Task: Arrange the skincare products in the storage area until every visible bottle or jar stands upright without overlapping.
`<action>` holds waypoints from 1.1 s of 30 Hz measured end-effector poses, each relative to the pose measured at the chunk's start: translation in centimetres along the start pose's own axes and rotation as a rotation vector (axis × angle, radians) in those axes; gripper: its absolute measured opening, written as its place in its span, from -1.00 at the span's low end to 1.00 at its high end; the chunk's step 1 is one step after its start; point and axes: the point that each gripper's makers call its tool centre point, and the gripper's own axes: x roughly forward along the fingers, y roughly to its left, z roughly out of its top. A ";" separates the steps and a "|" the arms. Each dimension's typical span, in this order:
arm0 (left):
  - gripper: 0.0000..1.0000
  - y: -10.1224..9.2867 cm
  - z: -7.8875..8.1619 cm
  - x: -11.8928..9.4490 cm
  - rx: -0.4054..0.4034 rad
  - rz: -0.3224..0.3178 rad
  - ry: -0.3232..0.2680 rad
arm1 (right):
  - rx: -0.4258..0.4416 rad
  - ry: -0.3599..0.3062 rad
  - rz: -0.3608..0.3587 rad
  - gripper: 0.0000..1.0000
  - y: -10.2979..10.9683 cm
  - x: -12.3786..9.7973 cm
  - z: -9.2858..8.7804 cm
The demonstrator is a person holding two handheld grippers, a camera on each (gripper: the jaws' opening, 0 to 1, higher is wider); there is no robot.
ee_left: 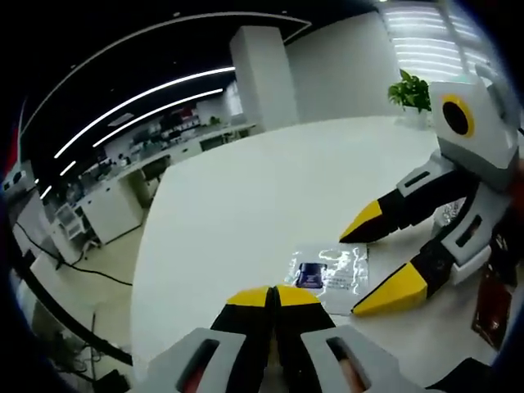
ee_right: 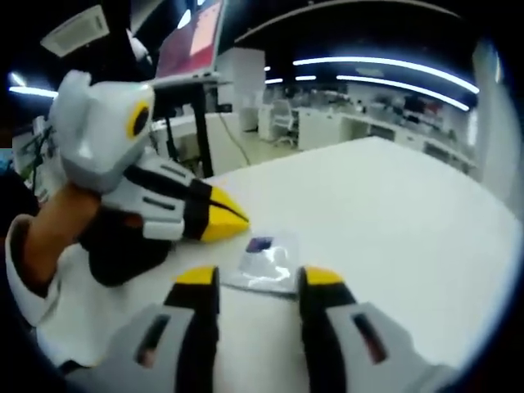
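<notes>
left gripper (ee_left: pixel 273 296): jaws together, yellow tips touching, nothing between them; low over the white table (ee_left: pixel 246 196), just near of the sachet.
right gripper (ee_right: pixel 259 277): jaws apart, nothing held; tips sit either side of the sachet's near edge, contact can't be told. In the left gripper view it comes in from the right (ee_left: pixel 366 268), jaws spread, tips just right of the sachet.
sachet (ee_left: pixel 329 268): flat clear packet with a dark blue label, lying on the table between the two grippers; also seen in the right gripper view (ee_right: pixel 266 260).
left gripper, right gripper view (ee_right: pixel 221 215): enters from the left, held by a hand (ee_right: pixel 61 221), yellow tip just left of the sachet.
plant (ee_left: pixel 409 88): far right, at the table edge.
dark red packet (ee_left: pixel 491 304): right edge, near side, well apart from the sachet.
</notes>
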 end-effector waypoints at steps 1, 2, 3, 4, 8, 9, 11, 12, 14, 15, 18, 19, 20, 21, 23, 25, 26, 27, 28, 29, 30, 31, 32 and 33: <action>-1.00 -0.1 0.1 0.0 -0.007 -0.009 -0.003 | -0.001 -0.002 0.004 -0.22 0.1 0.0 0.0; -1.00 -0.7 0.0 -0.1 -0.025 -0.026 -0.012 | -0.003 -0.006 0.013 -0.23 0.3 0.1 0.1; -1.00 -1.3 0.0 -0.2 -0.048 -0.054 -0.021 | -0.002 -0.008 0.022 -0.25 0.4 0.1 0.1; -1.00 -1.7 0.1 -0.1 -0.060 -0.077 -0.023 | -0.004 -0.012 0.033 -0.28 0.6 0.1 0.1; -1.00 -1.6 0.2 -0.1 -0.039 -0.060 -0.024 | -0.013 -0.010 0.031 -0.30 0.6 0.1 0.1; -1.00 -1.4 0.3 0.1 -0.040 -0.065 -0.025 | -0.018 -0.010 0.031 -0.31 0.6 0.1 0.1; -1.00 -1.3 0.4 0.2 -0.041 -0.070 -0.026 | -0.025 -0.007 0.028 -0.34 0.6 0.1 0.0; -1.00 -1.3 0.4 0.2 -0.042 -0.071 -0.026 | -0.025 -0.007 0.027 -0.36 0.6 0.1 0.0; -1.00 -1.2 0.4 0.2 -0.034 -0.065 -0.026 | -0.035 -0.009 0.021 -0.49 0.6 0.1 0.0; -1.00 -1.1 0.3 0.2 -0.034 -0.063 -0.026 | -0.037 -0.010 0.019 -0.50 0.7 0.0 0.0; -1.00 -1.1 0.2 0.0 -0.056 -0.070 -0.032 | -0.041 -0.002 0.027 -0.50 1.3 -0.1 0.0; -1.00 -1.2 0.2 0.0 -0.060 -0.072 -0.032 | -0.044 0.002 0.033 -0.50 1.5 -0.1 0.0; -1.00 -0.8 0.4 0.3 -0.061 -0.075 -0.033 | -0.041 0.004 0.036 -0.51 1.6 -0.1 0.0; -1.00 -0.9 0.4 0.2 -0.055 -0.074 -0.033 | -0.038 0.004 0.042 -0.52 1.8 -0.2 0.0; -1.00 -1.0 0.4 0.2 -0.041 -0.068 -0.034 | -0.028 0.000 0.061 -0.55 2.1 -0.1 0.0; -1.00 -1.1 0.4 0.2 -0.038 -0.070 -0.037 | -0.028 -0.003 0.070 -0.56 2.4 -0.1 0.0; -1.00 -1.2 0.4 0.2 -0.048 -0.079 -0.038 | -0.026 -0.008 0.073 -0.56 2.5 -0.1 0.0; -1.00 -1.2 0.5 0.2 -0.052 -0.083 -0.038 | -0.025 -0.012 0.078 -0.56 2.6 -0.2 0.0; -1.00 -1.2 0.5 0.2 -0.052 -0.084 -0.037 | -0.024 -0.013 0.084 -0.56 2.7 -0.2 0.0; -1.00 -1.2 0.5 0.2 -0.051 -0.084 -0.036 | -0.021 -0.015 0.088 -0.56 2.8 -0.2 0.0; -1.00 -1.2 0.5 0.3 -0.053 -0.086 -0.036 | -0.017 -0.019 0.091 -0.57 2.8 -0.2 0.0; -1.00 -1.3 0.5 0.3 -0.055 -0.089 -0.037 | -0.014 -0.021 0.093 -0.57 2.8 -0.2 0.0; -1.00 -1.3 0.5 0.3 -0.057 -0.090 -0.037 | -0.014 -0.023 0.097 -0.58 2.9 -0.2 0.1; -1.00 -1.2 0.5 0.3 -0.060 -0.090 -0.036 | -0.012 -0.025 0.102 -0.58 3.0 -0.2 0.1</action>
